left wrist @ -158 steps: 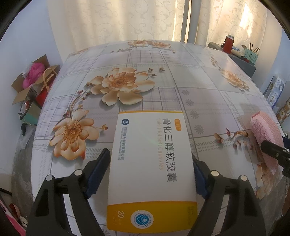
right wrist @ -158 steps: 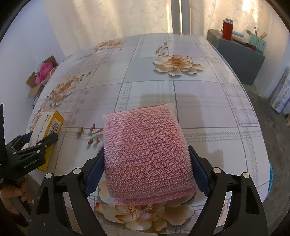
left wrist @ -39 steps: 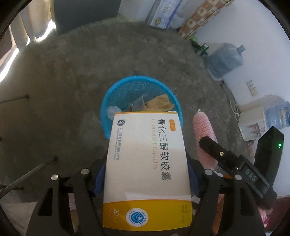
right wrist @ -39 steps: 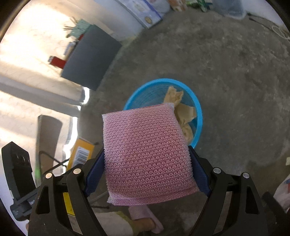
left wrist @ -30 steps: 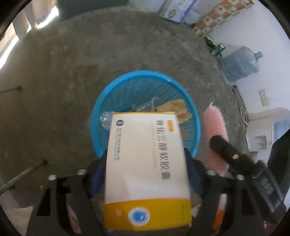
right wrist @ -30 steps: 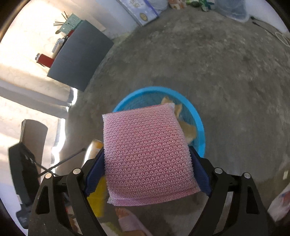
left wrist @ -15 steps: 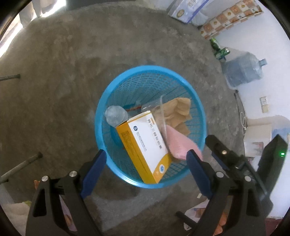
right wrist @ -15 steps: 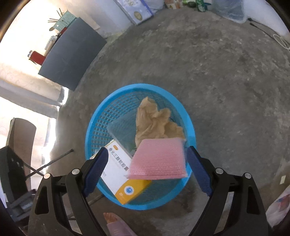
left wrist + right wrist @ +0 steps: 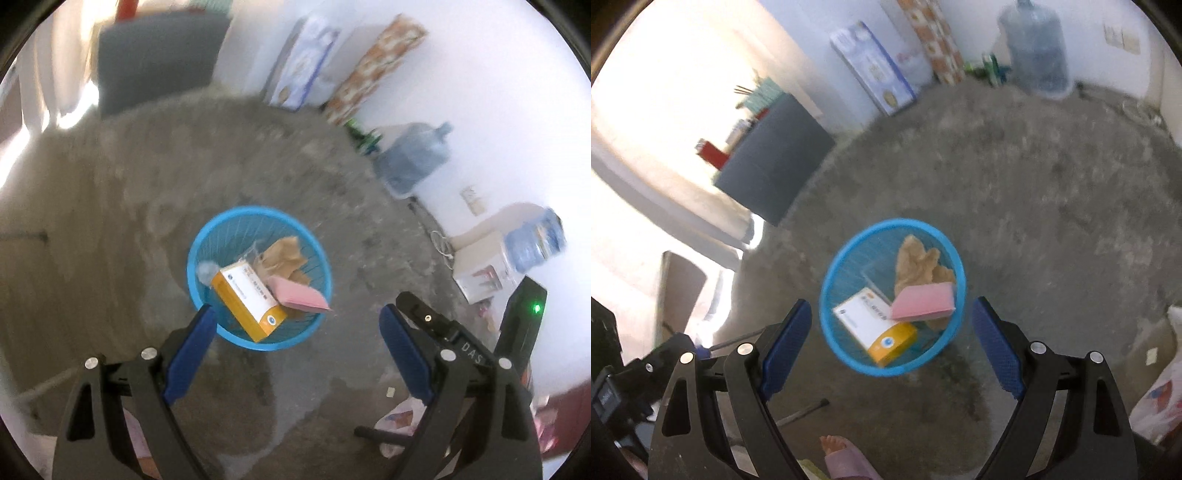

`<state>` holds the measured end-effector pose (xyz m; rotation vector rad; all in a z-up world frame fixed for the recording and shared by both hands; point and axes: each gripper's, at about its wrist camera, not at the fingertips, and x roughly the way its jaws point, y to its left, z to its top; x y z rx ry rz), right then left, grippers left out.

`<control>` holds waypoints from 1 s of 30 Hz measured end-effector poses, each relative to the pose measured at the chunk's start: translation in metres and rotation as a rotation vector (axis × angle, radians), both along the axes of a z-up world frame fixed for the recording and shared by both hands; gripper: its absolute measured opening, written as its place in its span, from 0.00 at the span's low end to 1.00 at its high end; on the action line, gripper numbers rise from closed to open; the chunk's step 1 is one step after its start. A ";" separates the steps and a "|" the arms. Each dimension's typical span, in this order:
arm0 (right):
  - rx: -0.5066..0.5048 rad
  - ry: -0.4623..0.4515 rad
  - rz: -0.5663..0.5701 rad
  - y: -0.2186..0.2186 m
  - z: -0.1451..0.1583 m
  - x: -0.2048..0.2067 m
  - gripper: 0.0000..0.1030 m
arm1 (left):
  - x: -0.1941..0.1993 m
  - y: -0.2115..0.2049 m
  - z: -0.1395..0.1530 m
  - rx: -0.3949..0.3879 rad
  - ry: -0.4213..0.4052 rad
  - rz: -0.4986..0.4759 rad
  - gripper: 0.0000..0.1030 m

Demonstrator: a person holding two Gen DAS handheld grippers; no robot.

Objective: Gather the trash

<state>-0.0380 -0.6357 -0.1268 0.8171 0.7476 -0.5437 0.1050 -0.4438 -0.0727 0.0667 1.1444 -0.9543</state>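
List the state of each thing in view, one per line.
Left hand-held gripper: open, empty.
Right hand-held gripper: open, empty.
Basket: upright, holding trash.
Box: in basket, tilted.
Pink sponge: in basket, leaning on box.
Brown paper: crumpled, in basket.

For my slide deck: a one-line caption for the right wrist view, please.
Open right gripper above the blue basket holding medicine box, pink sponge, crumpled brown paper.
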 end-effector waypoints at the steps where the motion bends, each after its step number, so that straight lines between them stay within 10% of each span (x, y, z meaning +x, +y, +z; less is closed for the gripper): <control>1: -0.029 -0.017 0.009 0.010 0.016 -0.007 0.82 | -0.006 0.009 0.012 -0.009 -0.027 -0.012 0.85; 7: -0.153 -0.053 0.003 0.075 0.070 -0.027 0.90 | -0.055 0.091 0.074 -0.013 -0.219 -0.032 0.86; 14: -0.318 -0.010 0.039 0.173 0.100 -0.023 0.92 | -0.104 0.202 0.097 0.041 -0.421 0.187 0.93; 21: -0.472 0.014 0.092 0.219 0.133 -0.021 0.92 | -0.121 0.279 0.099 0.037 -0.469 0.350 0.94; 30: -0.414 0.141 0.275 0.273 0.113 -0.008 0.92 | -0.130 0.308 0.092 0.046 -0.500 0.437 0.95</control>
